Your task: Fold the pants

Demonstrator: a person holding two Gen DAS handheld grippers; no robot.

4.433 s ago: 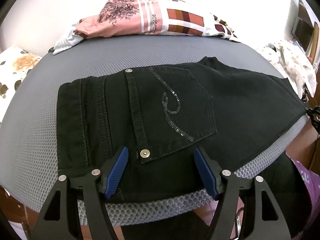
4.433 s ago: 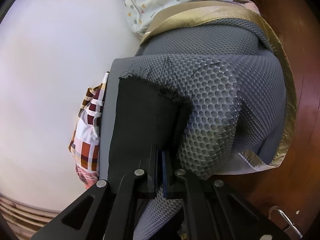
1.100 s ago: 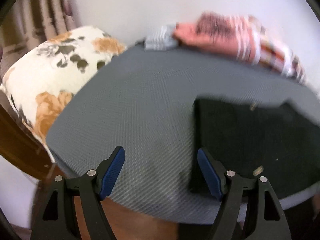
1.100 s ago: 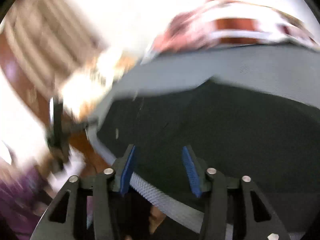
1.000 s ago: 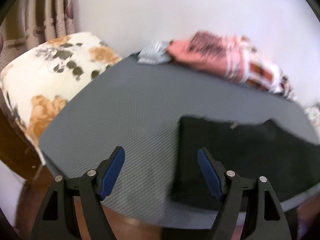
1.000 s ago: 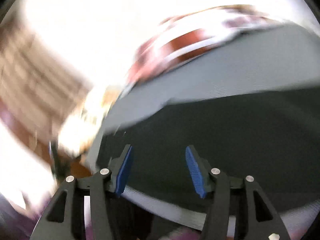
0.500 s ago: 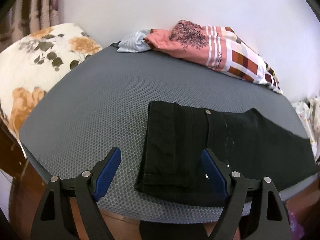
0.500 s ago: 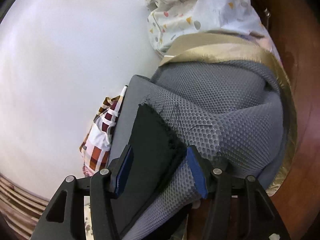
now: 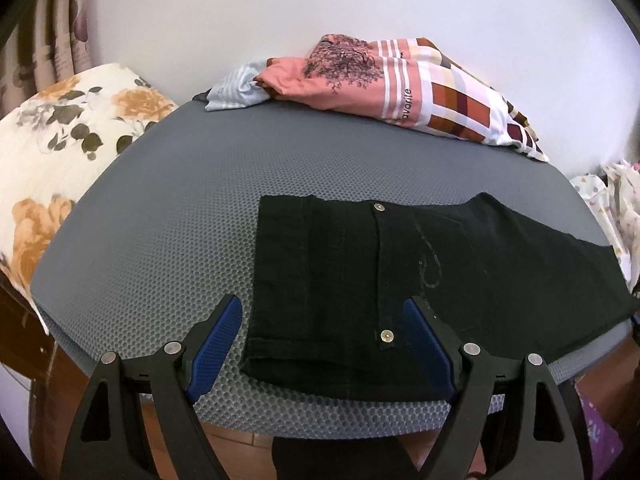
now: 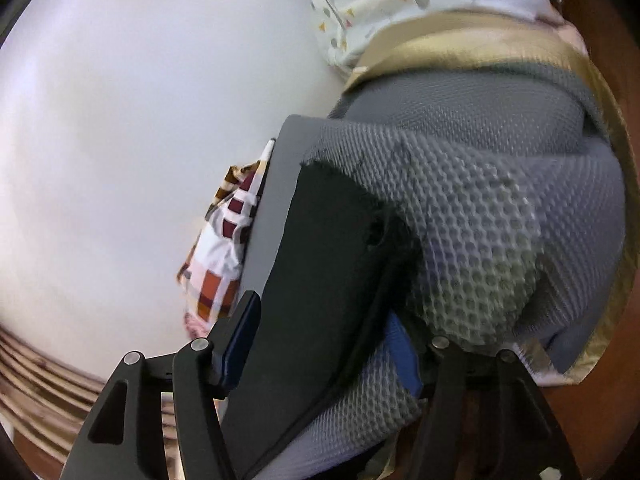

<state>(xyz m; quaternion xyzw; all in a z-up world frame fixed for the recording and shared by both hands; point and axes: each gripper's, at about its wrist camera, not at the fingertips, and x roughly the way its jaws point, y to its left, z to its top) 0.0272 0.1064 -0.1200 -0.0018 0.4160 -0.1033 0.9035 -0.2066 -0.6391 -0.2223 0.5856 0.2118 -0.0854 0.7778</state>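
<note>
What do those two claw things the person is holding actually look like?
Both look alike. The left gripper and the right gripper each have two black plastic fingers built as angular frames with triangular cut-outs, joined by round silver rivets. The inner face of each fingertip carries a ribbed blue pad. No cables, lettering, hands or sleeves show.

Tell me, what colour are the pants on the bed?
Black pants, clearest in the left wrist view.

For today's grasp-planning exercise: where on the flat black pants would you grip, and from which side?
Grip the black pants at the near waistband corner, coming from the front edge of the grey mesh mattress: there the layered hem lies close to that edge, between the open left tongs.
</note>
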